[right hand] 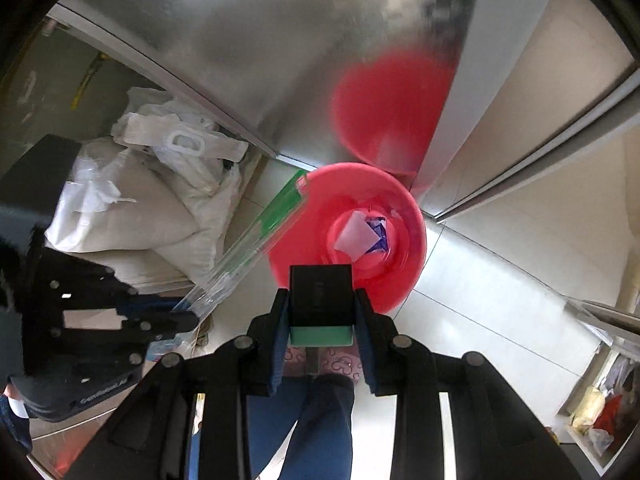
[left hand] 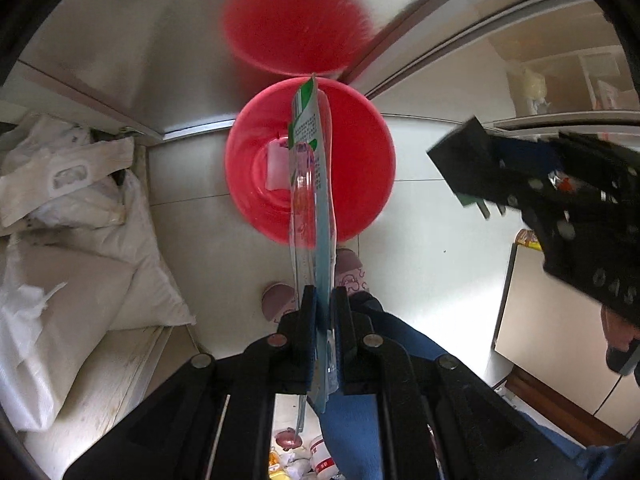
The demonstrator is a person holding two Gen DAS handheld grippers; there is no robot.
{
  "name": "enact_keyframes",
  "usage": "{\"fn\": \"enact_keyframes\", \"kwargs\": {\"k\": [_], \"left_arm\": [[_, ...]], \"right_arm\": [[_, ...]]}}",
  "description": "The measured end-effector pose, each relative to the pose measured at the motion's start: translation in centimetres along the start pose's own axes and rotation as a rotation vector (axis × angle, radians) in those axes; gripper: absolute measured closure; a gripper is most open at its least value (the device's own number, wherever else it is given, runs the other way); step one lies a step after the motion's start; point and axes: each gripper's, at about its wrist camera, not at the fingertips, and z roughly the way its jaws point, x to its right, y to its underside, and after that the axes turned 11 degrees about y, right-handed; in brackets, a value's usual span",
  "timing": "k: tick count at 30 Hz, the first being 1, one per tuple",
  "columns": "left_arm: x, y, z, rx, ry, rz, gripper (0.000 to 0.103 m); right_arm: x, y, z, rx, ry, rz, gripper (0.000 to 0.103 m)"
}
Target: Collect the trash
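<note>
as the left wrist view looks down, my left gripper (left hand: 323, 308) clamps a flat plastic package (left hand: 310, 184) above the red bin (left hand: 352, 168) at centre frame. right wrist view: my right gripper (right hand: 322, 320) grips a black box (right hand: 320, 292) over that bin (right hand: 400, 216), ready for dropping.

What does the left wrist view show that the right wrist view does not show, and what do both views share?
Only the left wrist view shows scattered litter on the floor beneath the left gripper. Only the right wrist view shows blue crumpled plastic in the red bin and the box's green underside. Both show the bin on the tiled floor beside white sacks, the left jaws shut on a flat clear package, and the right gripper holding a black box.
</note>
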Motion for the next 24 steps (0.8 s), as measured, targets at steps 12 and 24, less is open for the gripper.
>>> {"fn": "enact_keyframes", "kwargs": {"k": [12,24], "left_arm": [[-1.1,-1.7,1.2,0.029,0.038,-0.014,0.048],[-2.8,-2.1,-0.2,0.082,-0.008,-0.042,0.018]], "right_arm": [[0.8,0.0,3.2,-0.048,-0.005,0.023,0.074],[-0.5,-1.4,4.6,-0.044,0.005,-0.016,0.074]]}}
